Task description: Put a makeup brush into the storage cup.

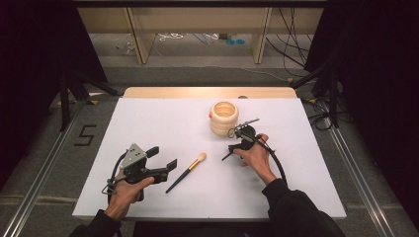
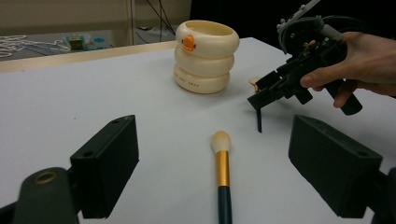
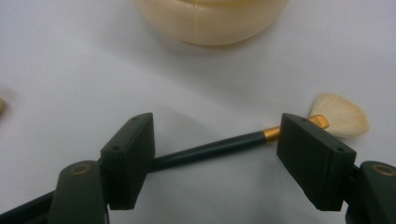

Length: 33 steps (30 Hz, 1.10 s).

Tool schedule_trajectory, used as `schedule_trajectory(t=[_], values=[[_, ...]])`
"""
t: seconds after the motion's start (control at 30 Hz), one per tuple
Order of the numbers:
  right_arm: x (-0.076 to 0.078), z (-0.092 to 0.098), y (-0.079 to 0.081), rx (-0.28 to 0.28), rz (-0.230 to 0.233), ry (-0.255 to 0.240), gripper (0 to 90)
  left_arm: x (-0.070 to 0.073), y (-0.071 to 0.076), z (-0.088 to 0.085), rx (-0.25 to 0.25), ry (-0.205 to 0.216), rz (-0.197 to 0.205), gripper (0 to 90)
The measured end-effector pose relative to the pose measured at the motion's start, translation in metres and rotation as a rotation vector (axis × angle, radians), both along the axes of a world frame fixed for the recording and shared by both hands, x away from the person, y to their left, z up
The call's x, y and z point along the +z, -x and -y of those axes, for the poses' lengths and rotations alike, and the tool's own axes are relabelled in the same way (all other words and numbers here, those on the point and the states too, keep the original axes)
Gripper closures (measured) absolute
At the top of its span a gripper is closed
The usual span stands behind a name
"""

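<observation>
White sheet (image 1: 148, 123) covers the table, dark curtains on both sides. Lower left of the high view: left hand (image 1: 126, 192) holds the left gripper (image 1: 163, 157), jaws spread wide, nothing between them, hovering above the sheet. Just right of it lies a round makeup brush (image 1: 190, 170), dark handle, gold ferrule, pale tip pointing up-right; it lies free, nothing touching it. Right of centre: right hand (image 1: 257, 158) holds the right gripper (image 3: 218, 133) tipped down over a fan brush (image 3: 343, 116). Jaws released, straddling the dark handle; pads not pressing it, bristles poke out past the right-hand jaw in the right gripper view. Brush lies flat on the sheet. Directly beyond, a cream ringed holder (image 1: 224, 118) with an orange duck mark stands upright, close to the fan brush, apart from it. Farther back: bare wooden table edge (image 1: 207, 92), grey floor with a "5" mark (image 1: 85, 135) at left, cables (image 1: 291, 49) upper right.
</observation>
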State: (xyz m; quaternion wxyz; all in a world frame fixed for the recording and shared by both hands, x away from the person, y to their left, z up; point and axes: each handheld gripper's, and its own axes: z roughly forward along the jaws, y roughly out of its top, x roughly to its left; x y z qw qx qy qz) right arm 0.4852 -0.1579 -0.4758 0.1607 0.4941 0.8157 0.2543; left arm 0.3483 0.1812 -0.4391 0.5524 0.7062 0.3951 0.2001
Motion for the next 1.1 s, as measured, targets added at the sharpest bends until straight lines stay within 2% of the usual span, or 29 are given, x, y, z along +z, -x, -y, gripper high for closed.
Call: schedule_trajectory(t=[0.07, 0.13, 0.27, 0.4, 0.47, 0.7, 0.8, 0.87, 0.9, 0.93, 1.03, 1.1], values=[[0.0, -0.001, 0.001, -0.014, -0.013, -0.011, 29.8, 0.0, 0.0, 0.0, -0.002, -0.003, 0.003, 16.0], [0.0, 0.001, -0.001, 0.01, -0.01, -0.003, 30.6, 0.0, 0.0, 0.0, -0.002, -0.003, 0.003, 16.0], [-0.001, 0.003, -0.002, 0.007, -0.016, -0.008, 32.3, 0.0, 0.0, 0.0, 0.0, -0.004, 0.001, 16.0], [0.0, 0.003, -0.003, 0.003, -0.044, -0.007, 35.7, 0.0, 0.0, 0.0, 0.001, -0.001, -0.002, 16.0], [0.002, 0.005, -0.005, 0.021, -0.047, 0.004, 38.1, 0.0, 0.0, 0.0, 0.001, -0.002, -0.002, 16.0], [0.007, 0.006, -0.013, 0.032, -0.124, 0.017, 44.5, 0.0, 0.0, -0.001, 0.006, -0.005, -0.004, 16.0], [0.009, 0.007, -0.017, 0.061, -0.132, 0.049, 47.1, 0.0, 0.0, -0.001, 0.003, -0.004, -0.005, 16.1], [0.011, 0.006, -0.019, 0.044, -0.172, 0.049, 48.1, 0.0, 0.0, -0.001, 0.006, -0.005, -0.005, 16.0], [0.011, 0.008, -0.022, 0.082, -0.155, 0.071, 49.3, 0.0, 0.0, -0.001, 0.005, -0.005, -0.005, 16.0], [0.011, 0.006, -0.021, 0.055, -0.168, 0.072, 50.0, 0.0, 0.0, -0.001, 0.002, -0.004, -0.005, 16.0], [0.014, 0.007, -0.026, 0.099, -0.212, 0.09, 51.9, 0.0, 0.0, -0.001, 0.005, -0.004, -0.006, 16.1], [0.017, 0.004, -0.026, 0.053, -0.272, 0.095, 53.4, 0.0, 0.0, -0.001, 0.004, -0.005, -0.005, 16.1]])
